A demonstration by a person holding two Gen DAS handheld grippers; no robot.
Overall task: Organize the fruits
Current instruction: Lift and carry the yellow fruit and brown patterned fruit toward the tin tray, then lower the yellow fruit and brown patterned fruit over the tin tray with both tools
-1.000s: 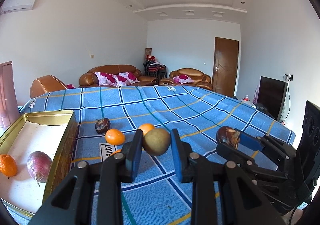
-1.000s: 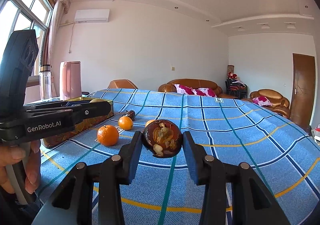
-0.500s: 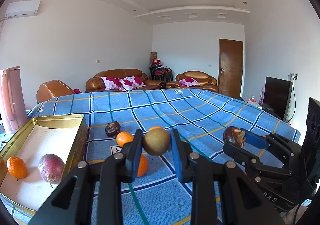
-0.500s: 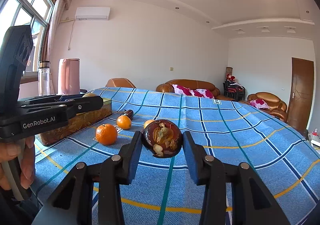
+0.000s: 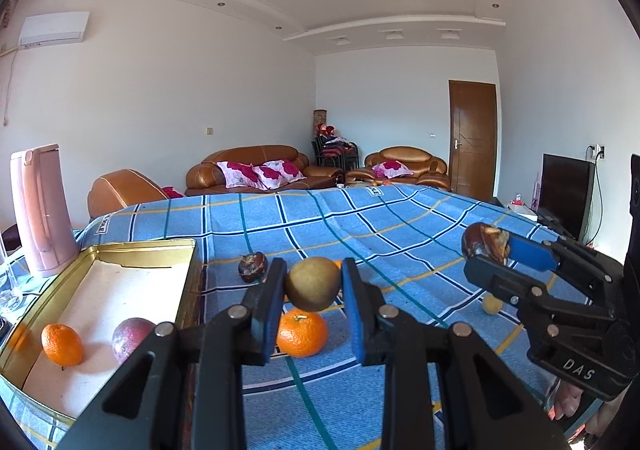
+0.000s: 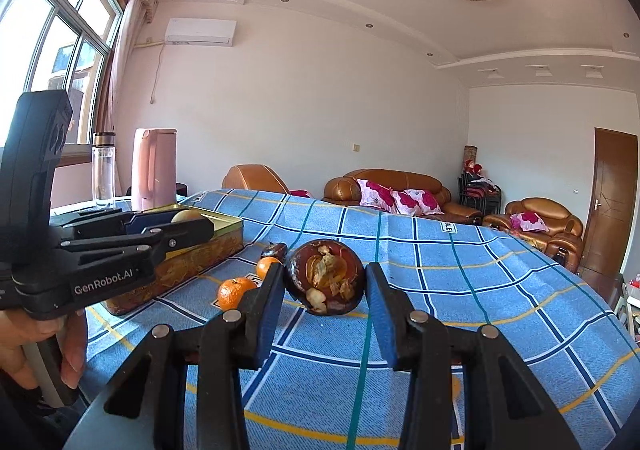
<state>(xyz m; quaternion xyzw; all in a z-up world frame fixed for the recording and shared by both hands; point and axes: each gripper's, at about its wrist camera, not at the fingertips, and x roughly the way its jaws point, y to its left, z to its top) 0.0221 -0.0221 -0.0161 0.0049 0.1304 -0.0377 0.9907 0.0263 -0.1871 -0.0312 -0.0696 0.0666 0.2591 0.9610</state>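
My left gripper [image 5: 312,288] is shut on a round brownish-green fruit [image 5: 313,284], held above the blue checked cloth just right of the gold tin [image 5: 140,248]. An orange [image 5: 62,344] and a reddish-purple fruit [image 5: 130,338] lie inside that tin. My right gripper [image 6: 324,282] is shut on a dark brown mangosteen [image 6: 325,276] with its dried calyx facing the camera; the same mangosteen [image 5: 484,242] shows at the right of the left wrist view. Loose on the cloth are an orange [image 5: 302,332], a dark mangosteen [image 5: 253,267] and a small yellow fruit [image 5: 492,304].
A pink kettle [image 5: 40,210] and a glass bottle [image 6: 103,170] stand behind the tin [image 6: 200,250]. Two oranges [image 6: 234,292] and a dark fruit [image 6: 274,250] lie beside the tin. A person's hand [image 6: 40,350] holds the left gripper's handle. Sofas and a door lie beyond the table.
The left wrist view has swung leftward toward the tin, with the held fruit now nearer its right wall. The right gripper rose slightly with the mangosteen. Both grips are unchanged.
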